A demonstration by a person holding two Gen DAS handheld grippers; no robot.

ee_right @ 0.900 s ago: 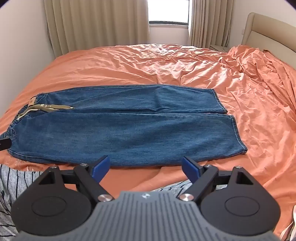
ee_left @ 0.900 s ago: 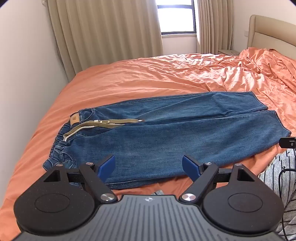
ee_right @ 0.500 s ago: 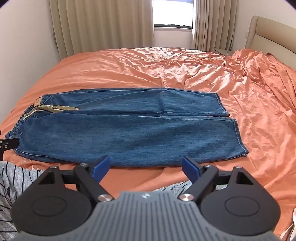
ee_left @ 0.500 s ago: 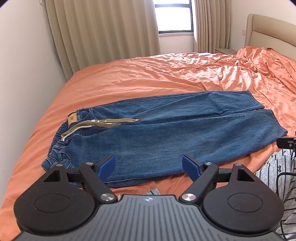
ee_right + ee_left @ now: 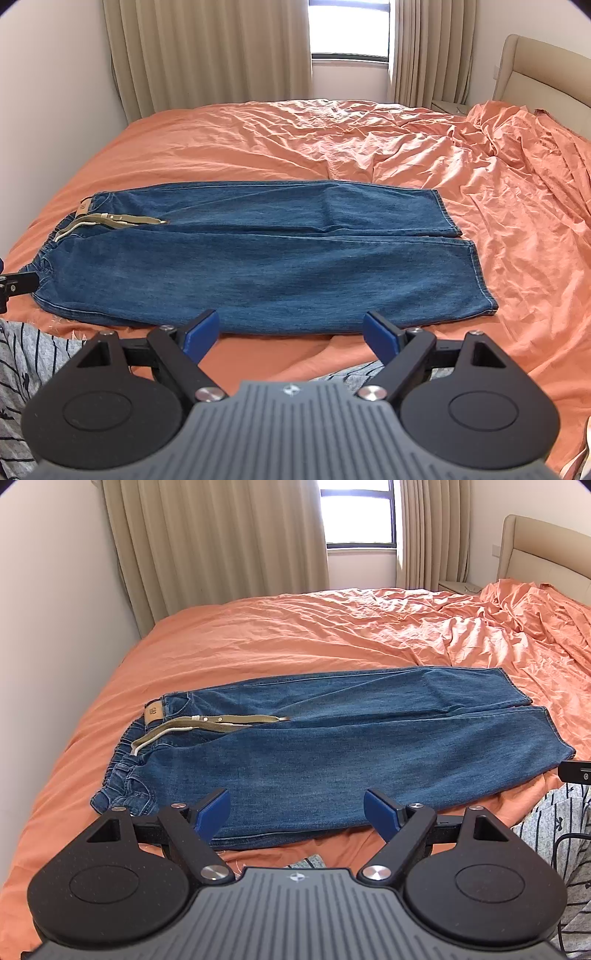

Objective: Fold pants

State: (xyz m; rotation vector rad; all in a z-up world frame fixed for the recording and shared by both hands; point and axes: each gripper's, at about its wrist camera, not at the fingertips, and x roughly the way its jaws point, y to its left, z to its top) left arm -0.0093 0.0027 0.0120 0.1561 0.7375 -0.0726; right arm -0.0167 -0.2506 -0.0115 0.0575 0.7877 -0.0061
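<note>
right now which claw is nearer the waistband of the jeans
Left. The left claw hovers open near the waistband end of the jeans; the right claw hovers open farther along, toward the leg hems.

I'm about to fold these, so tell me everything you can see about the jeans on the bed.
The jeans are mid-blue denim, spread flat and unfolded on the orange bedsheet. The gathered elastic waist lies at the left, both wide legs running side by side to hemmed cuffs at the right. A tan patch sits on the waistband, and an olive drawstring with a whitish cord trails across the upper leg. Only the sheet touches them; neither gripper does.
</note>
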